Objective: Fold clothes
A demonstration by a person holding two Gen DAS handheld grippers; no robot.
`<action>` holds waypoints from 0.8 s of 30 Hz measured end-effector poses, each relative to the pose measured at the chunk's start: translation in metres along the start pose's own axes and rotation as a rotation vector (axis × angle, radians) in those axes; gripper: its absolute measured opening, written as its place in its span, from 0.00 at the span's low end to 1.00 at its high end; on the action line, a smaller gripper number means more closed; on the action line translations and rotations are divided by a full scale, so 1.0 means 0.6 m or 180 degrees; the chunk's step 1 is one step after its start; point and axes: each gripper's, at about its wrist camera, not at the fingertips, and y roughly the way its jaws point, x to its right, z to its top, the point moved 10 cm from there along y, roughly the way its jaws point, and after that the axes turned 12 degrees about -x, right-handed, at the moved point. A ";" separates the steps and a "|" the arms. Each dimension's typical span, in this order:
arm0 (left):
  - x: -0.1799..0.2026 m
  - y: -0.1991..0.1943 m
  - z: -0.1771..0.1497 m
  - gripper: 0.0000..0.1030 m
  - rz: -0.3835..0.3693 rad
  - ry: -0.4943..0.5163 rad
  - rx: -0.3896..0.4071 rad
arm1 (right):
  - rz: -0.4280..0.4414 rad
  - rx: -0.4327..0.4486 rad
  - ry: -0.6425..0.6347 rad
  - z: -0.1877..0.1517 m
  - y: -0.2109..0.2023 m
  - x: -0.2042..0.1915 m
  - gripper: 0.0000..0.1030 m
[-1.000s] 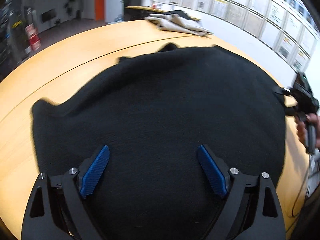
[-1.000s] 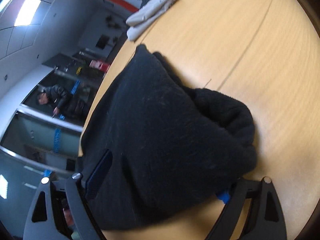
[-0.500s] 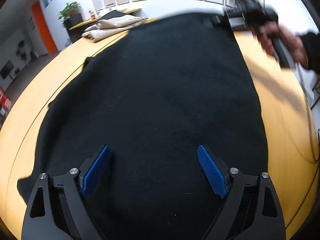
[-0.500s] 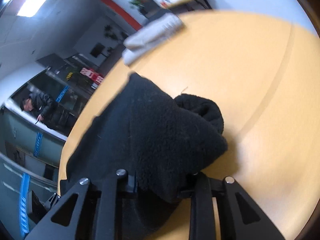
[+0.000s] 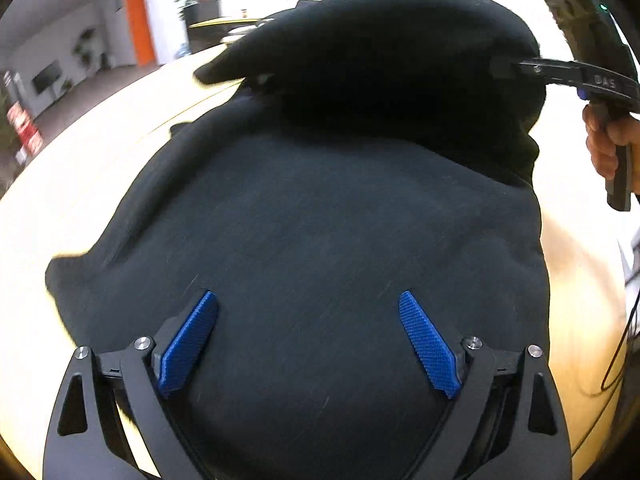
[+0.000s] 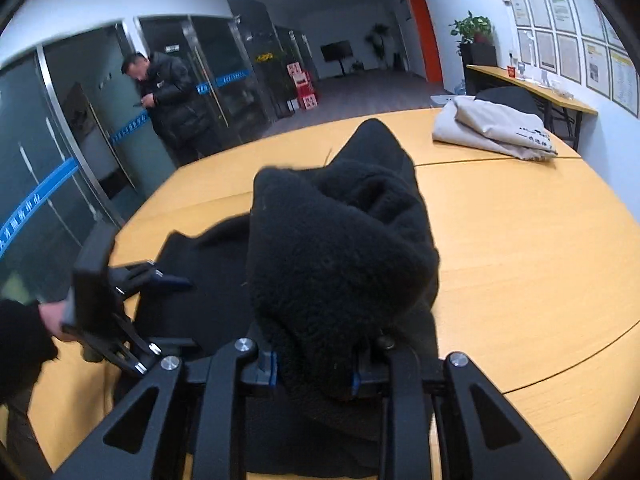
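Note:
A black fleece garment point(image 5: 328, 240) lies spread on the round wooden table point(image 5: 104, 148). My left gripper point(image 5: 308, 336) is open and hovers over its near part, the blue pads point(image 5: 188, 344) wide apart with nothing between them. My right gripper point(image 6: 312, 372) is shut on a bunched fold of the garment point(image 6: 340, 248) and holds it lifted above the rest of the cloth. In the left wrist view the right gripper point(image 5: 516, 68) is at the upper right, carrying the raised far edge over the flat part. The left gripper point(image 6: 160, 276) shows at the left in the right wrist view.
A folded beige garment point(image 6: 496, 128) lies at the far side of the table point(image 6: 540, 248). A side table point(image 6: 532, 92) and a plant point(image 6: 472, 28) stand by the wall. A man point(image 6: 168, 96) stands by glass doors. A cable point(image 5: 624, 340) hangs at the table's right edge.
The right gripper closed on the garment's edge, lifted it and carried it back over the flat cloth. The left gripper stayed open above the near part.

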 end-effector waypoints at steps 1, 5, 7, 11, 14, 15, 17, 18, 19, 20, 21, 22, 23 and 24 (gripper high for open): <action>0.001 -0.001 -0.007 0.92 0.0021 0.0010 0.0021 | -0.0003 0.0030 -0.0065 0.010 -0.001 -0.009 0.24; 0.003 0.002 -0.016 0.96 0.0043 0.0029 0.0083 | 0.0081 0.0137 -0.0686 0.057 -0.011 -0.120 0.24; 0.003 0.002 -0.016 0.97 0.0011 0.0025 0.0116 | 0.0050 -0.0040 -0.1003 0.040 0.022 -0.177 0.24; 0.003 -0.001 -0.020 0.97 -0.0059 0.0019 0.0174 | -0.0070 -0.0457 -0.1380 -0.041 0.103 -0.239 0.24; 0.000 -0.011 -0.029 0.97 -0.0074 -0.0008 0.0198 | -0.0144 -0.0468 -0.1565 -0.066 0.136 -0.251 0.24; -0.002 -0.016 -0.032 0.97 -0.0082 -0.0023 0.0206 | -0.0157 -0.0439 -0.1595 -0.063 0.133 -0.250 0.24; -0.008 -0.019 -0.041 0.97 -0.0073 -0.0070 0.0214 | -0.0168 -0.0322 -0.1684 -0.049 0.117 -0.255 0.24; -0.011 -0.019 -0.046 0.97 -0.0059 -0.0100 0.0214 | -0.0155 -0.0228 -0.1735 -0.038 0.105 -0.261 0.24; -0.014 -0.018 -0.050 0.98 -0.0043 -0.0125 0.0215 | -0.0093 -0.0115 -0.1768 -0.025 0.091 -0.273 0.24; -0.014 -0.017 -0.053 0.99 -0.0019 -0.0124 0.0221 | -0.0019 0.0004 -0.1797 -0.011 0.075 -0.286 0.24; -0.014 -0.018 -0.053 0.99 -0.0021 -0.0119 0.0231 | 0.0055 0.0123 -0.1824 0.002 0.060 -0.299 0.24; -0.013 -0.018 -0.053 0.99 -0.0028 -0.0128 0.0237 | 0.0109 0.0121 -0.1884 -0.001 0.062 -0.310 0.24; -0.013 -0.018 -0.054 0.99 -0.0037 -0.0136 0.0246 | 0.0157 0.0089 -0.1952 -0.008 0.068 -0.322 0.24; -0.012 -0.019 -0.055 0.99 -0.0046 -0.0143 0.0254 | 0.0206 0.0058 -0.2019 -0.015 0.075 -0.333 0.24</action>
